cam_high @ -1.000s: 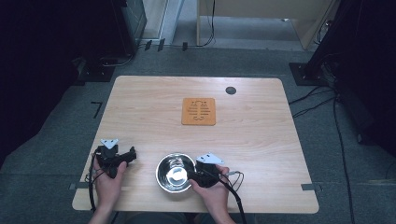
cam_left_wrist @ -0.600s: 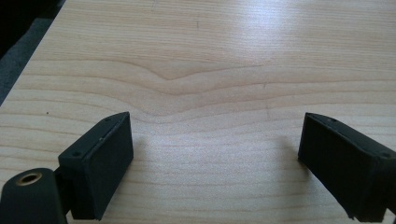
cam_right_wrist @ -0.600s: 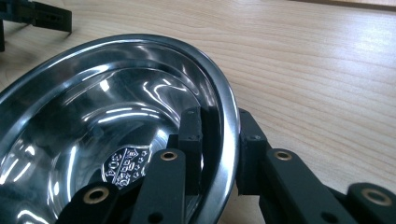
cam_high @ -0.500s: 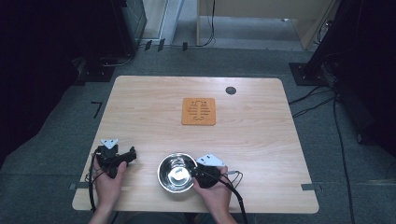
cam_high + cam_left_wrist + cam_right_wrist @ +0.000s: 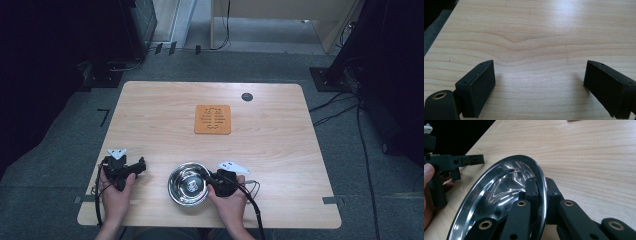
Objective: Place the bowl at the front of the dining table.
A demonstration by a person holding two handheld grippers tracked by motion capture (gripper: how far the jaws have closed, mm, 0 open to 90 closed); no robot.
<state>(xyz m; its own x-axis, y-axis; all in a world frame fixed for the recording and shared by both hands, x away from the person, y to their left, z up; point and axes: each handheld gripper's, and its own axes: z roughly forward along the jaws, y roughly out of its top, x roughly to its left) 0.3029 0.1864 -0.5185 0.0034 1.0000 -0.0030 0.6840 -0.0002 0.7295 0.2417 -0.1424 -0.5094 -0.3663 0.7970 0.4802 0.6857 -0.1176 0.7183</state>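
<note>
the right tongs (image 5: 539, 195) have just been closing, and now pinch the rim of the steel bowl (image 5: 188, 184), one jaw inside the rim and one outside. that reads as a finished grasp, so lifting or carrying the bowl looks like the step in hand. the bowl sits at the near edge of the bench (image 5: 150, 110), just left of the right hand (image 5: 231, 204), well nearer than the orange trivet (image 5: 213, 119) at the middle. it stands mouth up; being round, it has no long axis. the left tongs (image 5: 544, 85) rest at the near left, spread wide over bare wood with nothing between them.
</note>
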